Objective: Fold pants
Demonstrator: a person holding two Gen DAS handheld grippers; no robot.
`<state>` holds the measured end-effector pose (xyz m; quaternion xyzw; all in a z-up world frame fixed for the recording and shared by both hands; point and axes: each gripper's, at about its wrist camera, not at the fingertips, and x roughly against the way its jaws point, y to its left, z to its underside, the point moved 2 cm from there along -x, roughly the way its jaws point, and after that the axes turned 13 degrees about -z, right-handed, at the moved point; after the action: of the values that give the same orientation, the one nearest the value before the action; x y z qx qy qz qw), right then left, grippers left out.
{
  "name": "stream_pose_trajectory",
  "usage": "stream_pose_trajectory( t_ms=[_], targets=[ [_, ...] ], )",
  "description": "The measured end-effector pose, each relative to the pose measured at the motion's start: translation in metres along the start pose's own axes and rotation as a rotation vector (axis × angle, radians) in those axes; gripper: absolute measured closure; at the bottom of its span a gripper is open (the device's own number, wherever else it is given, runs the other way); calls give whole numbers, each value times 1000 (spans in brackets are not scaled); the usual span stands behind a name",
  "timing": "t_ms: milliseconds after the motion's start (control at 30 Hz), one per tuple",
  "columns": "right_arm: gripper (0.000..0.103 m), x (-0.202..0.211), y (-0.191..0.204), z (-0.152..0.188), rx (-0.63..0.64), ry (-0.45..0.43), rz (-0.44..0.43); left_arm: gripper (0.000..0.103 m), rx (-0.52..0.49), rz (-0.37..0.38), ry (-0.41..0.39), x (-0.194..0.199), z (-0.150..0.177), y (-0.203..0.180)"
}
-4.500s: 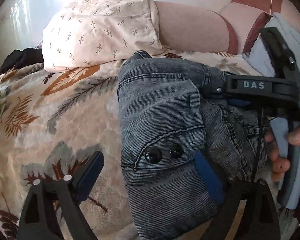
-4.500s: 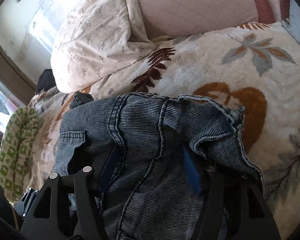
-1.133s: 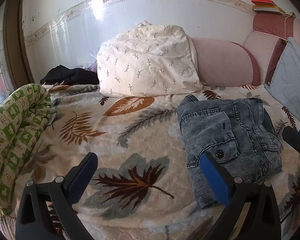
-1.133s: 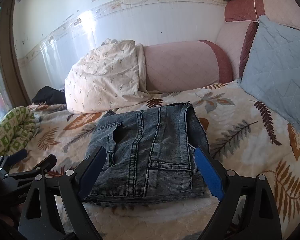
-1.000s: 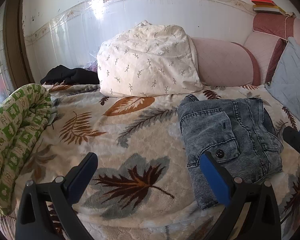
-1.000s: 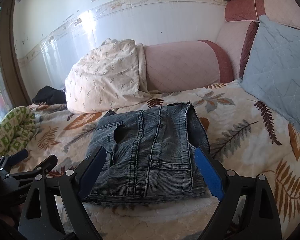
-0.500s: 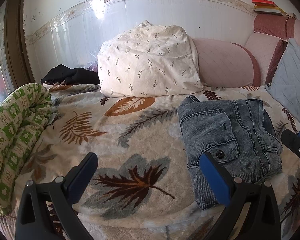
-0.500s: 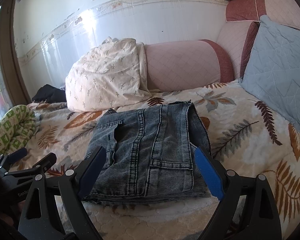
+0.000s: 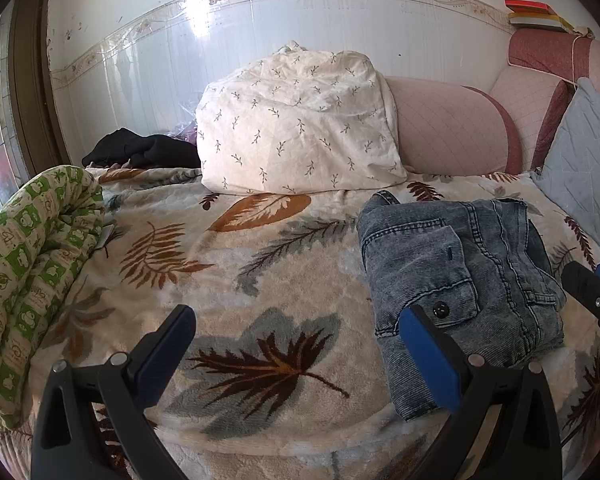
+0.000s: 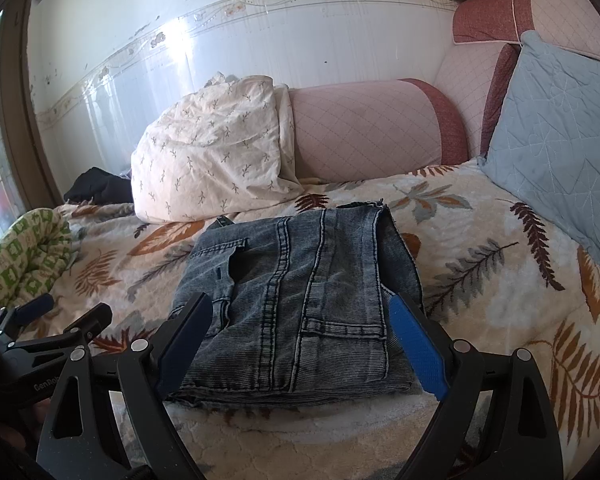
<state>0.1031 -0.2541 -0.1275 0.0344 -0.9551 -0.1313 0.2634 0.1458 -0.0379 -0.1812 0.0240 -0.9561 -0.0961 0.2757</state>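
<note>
The pants [image 10: 296,304] sit on the bed [image 10: 480,240] as a compact folded bundle, so the job looks finished; left hand-held gripper [image 9: 296,344] and right hand-held gripper [image 10: 300,332] hang back, gaping wide, holding nothing.

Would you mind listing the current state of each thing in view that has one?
jeans: folded into a compact stack, lying flat on the bedspread, untouched.
left gripper: fingers wide open, empty, held off the jeans.
right gripper: fingers wide open, empty, held in front of the jeans.
green blanket: rolled up at the bed's edge.
white pillow: slumped against the wall.
</note>
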Motion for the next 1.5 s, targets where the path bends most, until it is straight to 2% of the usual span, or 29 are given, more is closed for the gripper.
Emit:
stream_pose_trajectory(
  t_ms=[1500],
  targets=[
    [13, -4, -3, 2, 12, 22, -19, 0, 10, 6, 16, -1, 1, 0]
  ],
)
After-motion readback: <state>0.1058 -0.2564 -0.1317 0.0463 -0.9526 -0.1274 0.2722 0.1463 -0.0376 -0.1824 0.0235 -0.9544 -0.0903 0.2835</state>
